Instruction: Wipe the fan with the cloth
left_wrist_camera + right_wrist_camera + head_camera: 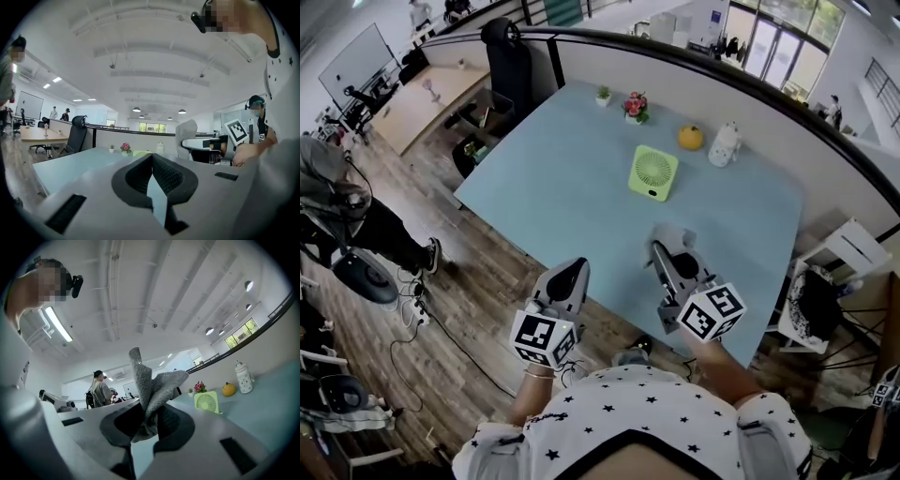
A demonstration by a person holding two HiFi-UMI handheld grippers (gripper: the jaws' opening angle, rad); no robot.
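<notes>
While the right tongs (144,423) are closed on a grey cloth (151,383), the left tongs (152,164) are pressed together with nothing between them. The cloth stands up from the right tongs in crumpled folds, with its lower end pinched between the two dark pads.

In the head view both tongs are held above the near edge of the light blue desk (553,178), the left one at about 9 o'clock from the right one and a little apart from it. The left one hangs partly over the wooden floor (478,309) just beside the desk edge.

The green fan (653,173) stands upright near the middle of the desk, at about 12 o'clock from the right tongs and well apart from them. The cloth does not touch it. In the right gripper view its round grille faces the camera.

Behind the fan, along the far side of the desk, there is a row of small things. A pot of pink flowers (635,106) is at 11 o'clock from the fan, with a small green plant (603,95) at its 9 o'clock. An orange fruit (690,137) is at 1 o'clock from the fan, and a white jug (724,145) is just beside the fruit at its 3 o'clock.
</notes>
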